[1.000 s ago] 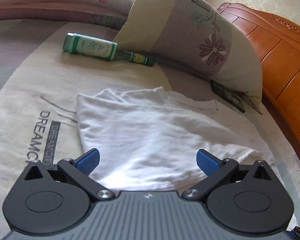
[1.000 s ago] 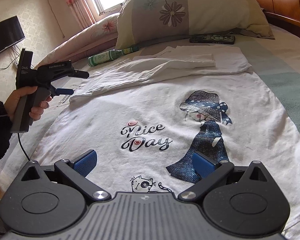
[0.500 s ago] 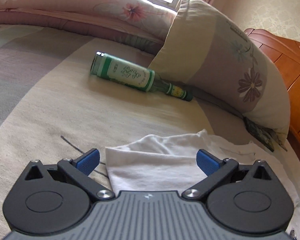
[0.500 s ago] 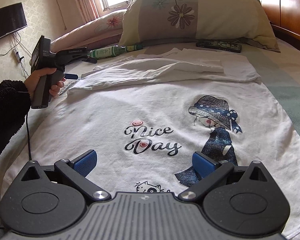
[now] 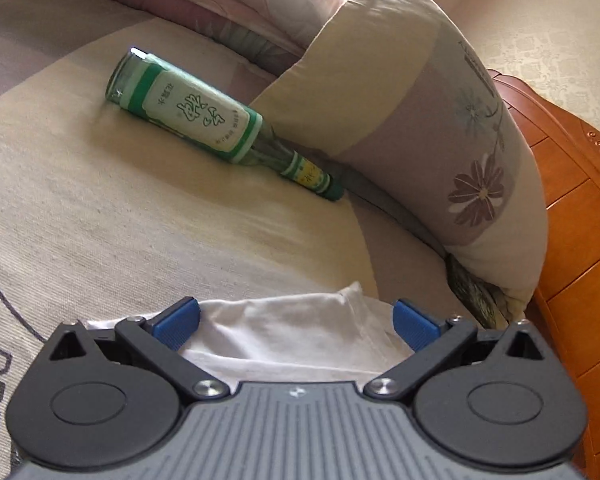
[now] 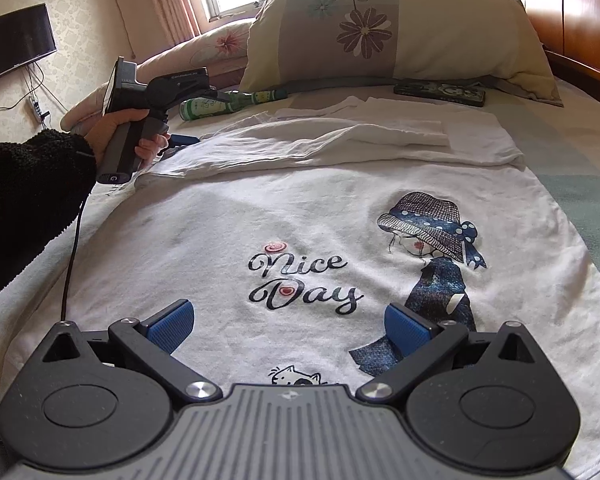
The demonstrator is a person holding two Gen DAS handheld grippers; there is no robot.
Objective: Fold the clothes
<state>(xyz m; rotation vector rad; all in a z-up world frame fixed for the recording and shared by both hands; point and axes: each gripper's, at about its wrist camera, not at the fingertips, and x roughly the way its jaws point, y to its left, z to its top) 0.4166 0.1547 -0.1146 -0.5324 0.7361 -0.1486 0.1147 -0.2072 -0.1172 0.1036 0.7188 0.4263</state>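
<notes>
White T-shirt (image 6: 300, 220) lies flat on the bed (image 6: 572, 144), print up, its upper part already folded back into a band across the far end near the pillow (image 6: 380, 28). Long axis of the shirt runs away from the right gripper (image 6: 288, 326) toward the pillow; the folded band runs crosswise, left to right.

Left gripper (image 5: 296, 318) — pads spread wide, nothing clamped — sits right at the left end of that band, a corner of white cloth (image 5: 300, 332) lying between and just under its open pads. From the right wrist view the left gripper is at the shirt's far-left edge, held by a hand (image 6: 118, 136) in a dark sleeve.

Right gripper is also open and empty, hovering over the hem end, above the "Nice Day" print — well apart from the folded band.

So the left gripper is the nearer one; cloth lies dead ahead of it. Likely next step: close on that corner. Green bottle (image 5: 204, 120) lies beyond, apart from the cloth.
</notes>
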